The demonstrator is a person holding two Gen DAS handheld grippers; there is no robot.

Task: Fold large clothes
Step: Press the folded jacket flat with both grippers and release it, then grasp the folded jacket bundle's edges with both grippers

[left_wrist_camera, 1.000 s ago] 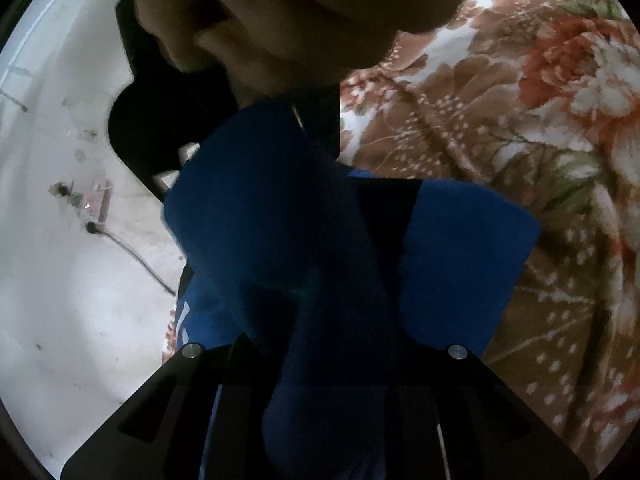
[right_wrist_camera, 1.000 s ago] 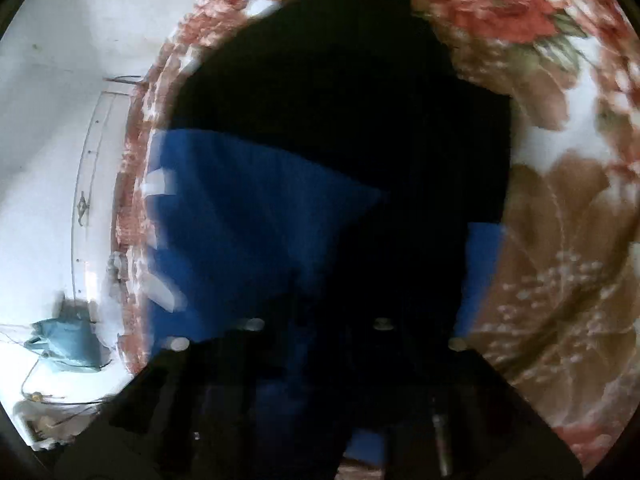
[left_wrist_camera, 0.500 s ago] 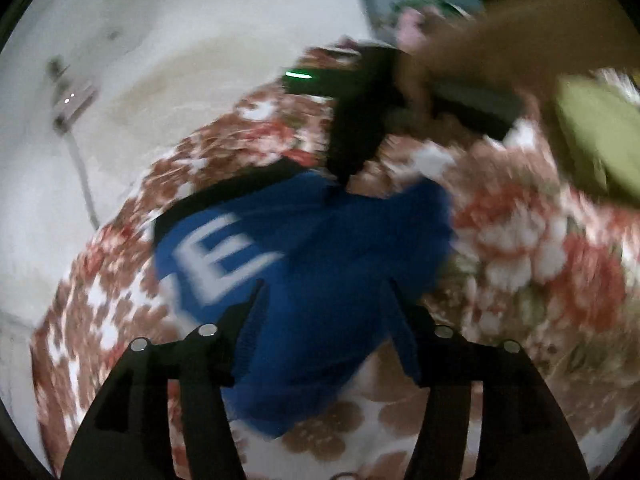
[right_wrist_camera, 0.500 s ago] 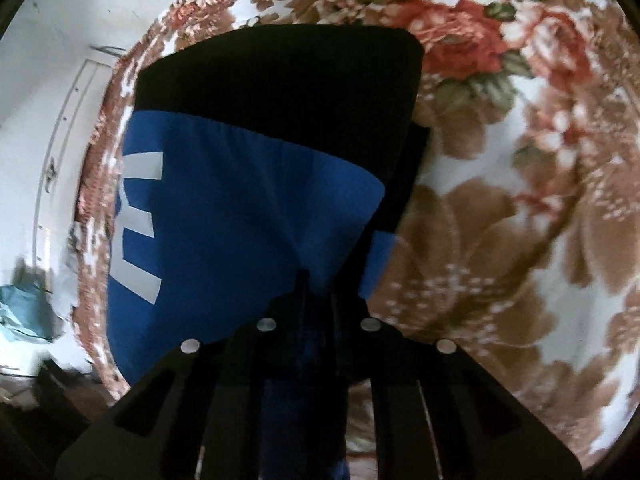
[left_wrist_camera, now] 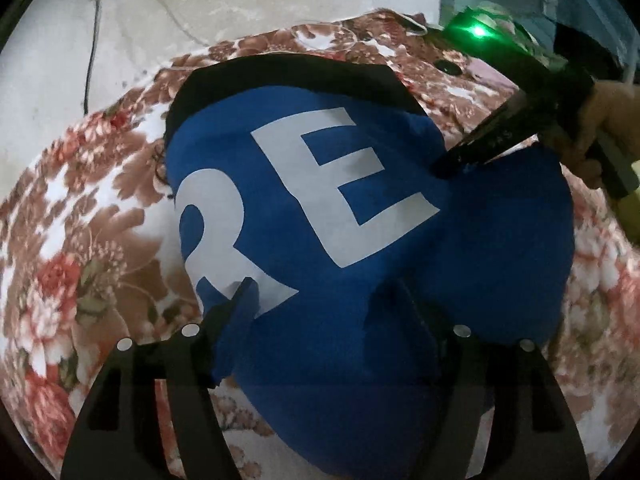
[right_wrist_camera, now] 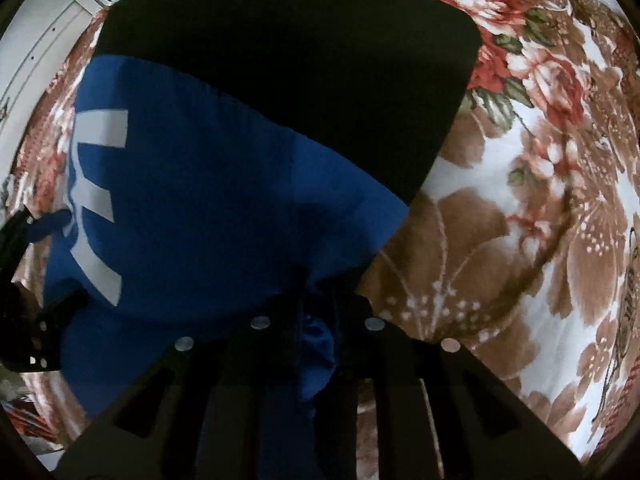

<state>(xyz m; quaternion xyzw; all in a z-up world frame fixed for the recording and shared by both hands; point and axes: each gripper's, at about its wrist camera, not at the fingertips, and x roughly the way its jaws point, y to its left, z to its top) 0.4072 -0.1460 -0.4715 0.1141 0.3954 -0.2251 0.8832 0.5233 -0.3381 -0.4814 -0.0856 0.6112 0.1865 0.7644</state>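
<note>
A blue garment (left_wrist_camera: 320,240) with large white letters and a black band (left_wrist_camera: 288,68) along its far edge lies folded on a floral bedspread (left_wrist_camera: 80,248). My left gripper (left_wrist_camera: 324,296) is open just above its near part, holding nothing. My right gripper (right_wrist_camera: 316,304) is shut on a pinch of the blue cloth (right_wrist_camera: 316,344) at the garment's near edge. In the right wrist view the garment (right_wrist_camera: 208,184) and its black band (right_wrist_camera: 304,80) fill the middle. The right gripper also shows in the left wrist view (left_wrist_camera: 448,168), tips on the garment's right side.
The floral bedspread (right_wrist_camera: 540,240) extends to the right of the garment. A pale wall (left_wrist_camera: 60,40) with a hanging cable (left_wrist_camera: 90,52) is behind the bed. The other gripper's dark body (right_wrist_camera: 24,320) shows at the left edge of the right wrist view.
My left gripper has let go of the blue cloth, opened and pulled back. The garment has settled flat on the bed. The right gripper stays shut on the cloth.
</note>
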